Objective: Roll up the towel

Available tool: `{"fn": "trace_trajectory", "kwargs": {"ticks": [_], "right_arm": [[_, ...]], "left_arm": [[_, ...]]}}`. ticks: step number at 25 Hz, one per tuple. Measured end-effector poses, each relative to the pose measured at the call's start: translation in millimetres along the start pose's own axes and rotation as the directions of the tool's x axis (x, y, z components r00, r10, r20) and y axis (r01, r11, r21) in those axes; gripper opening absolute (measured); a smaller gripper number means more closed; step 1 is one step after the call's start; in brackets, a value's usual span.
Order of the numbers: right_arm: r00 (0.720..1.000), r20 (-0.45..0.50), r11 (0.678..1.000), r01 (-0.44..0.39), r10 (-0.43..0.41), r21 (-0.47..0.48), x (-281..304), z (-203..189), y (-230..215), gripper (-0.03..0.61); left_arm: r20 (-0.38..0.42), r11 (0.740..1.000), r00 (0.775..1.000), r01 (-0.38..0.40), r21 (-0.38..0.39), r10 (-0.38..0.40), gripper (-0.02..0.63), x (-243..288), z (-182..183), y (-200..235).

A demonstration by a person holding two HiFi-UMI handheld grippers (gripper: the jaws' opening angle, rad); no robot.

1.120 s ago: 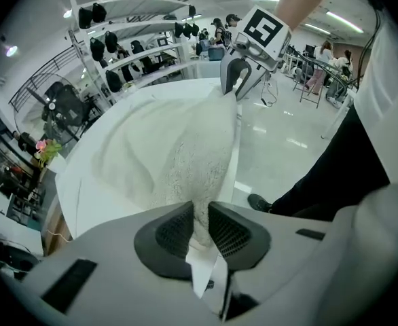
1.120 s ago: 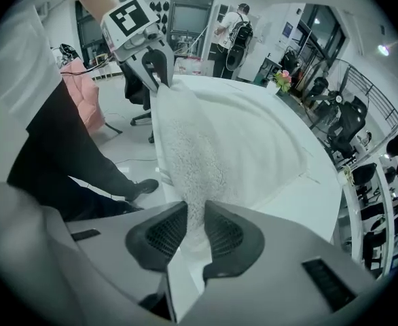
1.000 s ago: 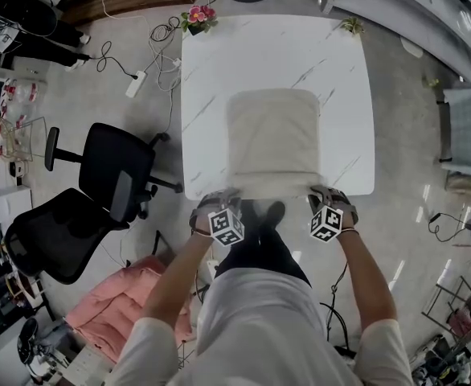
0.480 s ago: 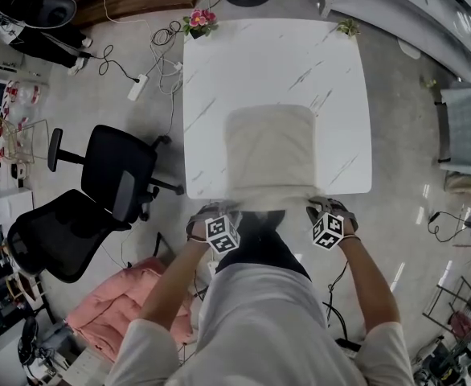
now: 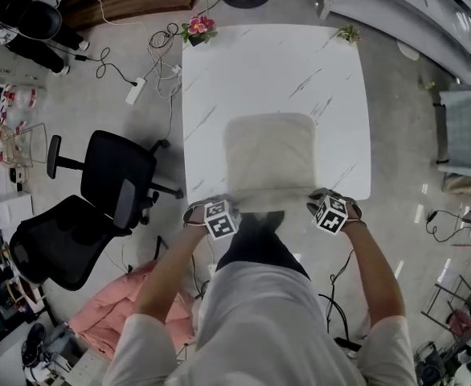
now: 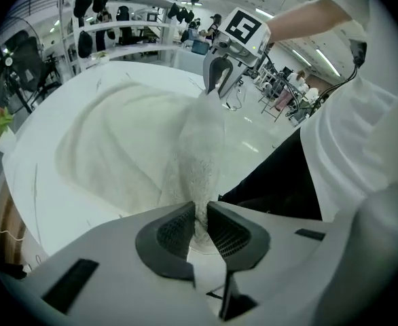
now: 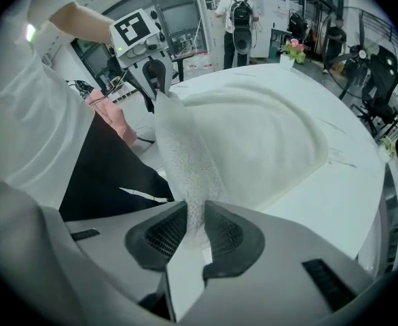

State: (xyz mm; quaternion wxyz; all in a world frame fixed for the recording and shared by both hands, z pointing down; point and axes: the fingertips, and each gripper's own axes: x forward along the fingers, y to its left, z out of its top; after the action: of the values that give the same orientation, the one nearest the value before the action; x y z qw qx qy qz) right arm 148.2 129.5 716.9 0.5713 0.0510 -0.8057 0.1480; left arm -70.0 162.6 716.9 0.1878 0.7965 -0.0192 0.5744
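A cream towel (image 5: 269,155) lies flat on the white marble table (image 5: 219,71), with its near edge at the table's front rim. My left gripper (image 5: 224,203) is shut on the towel's near left corner, and the cloth (image 6: 195,161) rises pinched between its pads (image 6: 175,231). My right gripper (image 5: 319,200) grips the near right corner. Its jaws have just been opening a little, with the towel (image 7: 185,161) still squeezed between the pads (image 7: 221,236). The near edge hangs stretched between the two grippers, lifted off the tabletop.
Two black office chairs (image 5: 115,175) stand left of the table. A pink cloth (image 5: 131,304) lies on the floor at the lower left. A flower pot (image 5: 199,26) and a small plant (image 5: 349,32) sit on the table's far corners. Cables run over the floor.
Both grippers have risen and tipped further with the towel's near edge, which now stands lifted off the table's front rim.
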Motion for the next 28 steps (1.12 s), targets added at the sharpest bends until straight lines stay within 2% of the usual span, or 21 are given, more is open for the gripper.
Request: {"fn": "trace_trajectory", "kwargs": {"ticks": [3,6,10,13,16,19,23,28], "right_arm": [[0.999,-0.020,1.000,-0.027,0.027,-0.003,-1,4,-11,0.095],[1.000,-0.013,1.000,0.002,-0.002,0.009,-2,9,-28,0.105],[0.994,0.008,0.994,0.105,-0.105,0.026,-3,17,-56,0.139],[0.981,0.019,0.980,0.191,-0.192,0.048,-2,20,-76,0.182],[0.965,0.026,0.961,0.257,-0.260,0.100,3,20,-91,0.206],[0.952,0.023,0.945,0.299,-0.304,0.132,9,18,-94,0.210],[0.943,0.010,0.937,0.330,-0.334,0.114,13,17,-94,0.204],[0.938,0.059,0.932,0.332,-0.343,0.144,-4,25,-91,0.209]], "left_arm": [[-0.012,1.000,1.000,0.023,-0.006,-0.023,0.074,-4,5,12],[-0.008,1.000,1.000,0.000,-0.021,-0.001,0.078,-8,10,27],[0.008,0.991,0.992,-0.124,-0.059,0.124,0.108,-12,14,58],[0.006,0.966,0.970,-0.242,-0.092,0.244,0.171,-12,13,84],[-0.008,0.943,0.949,-0.313,-0.115,0.314,0.237,-6,9,101],[-0.022,0.935,0.943,-0.332,-0.124,0.332,0.252,0,7,106],[-0.026,0.927,0.938,-0.347,-0.142,0.347,0.252,9,5,110],[0.015,0.913,0.929,-0.359,-0.194,0.369,0.259,-21,12,106]]}}
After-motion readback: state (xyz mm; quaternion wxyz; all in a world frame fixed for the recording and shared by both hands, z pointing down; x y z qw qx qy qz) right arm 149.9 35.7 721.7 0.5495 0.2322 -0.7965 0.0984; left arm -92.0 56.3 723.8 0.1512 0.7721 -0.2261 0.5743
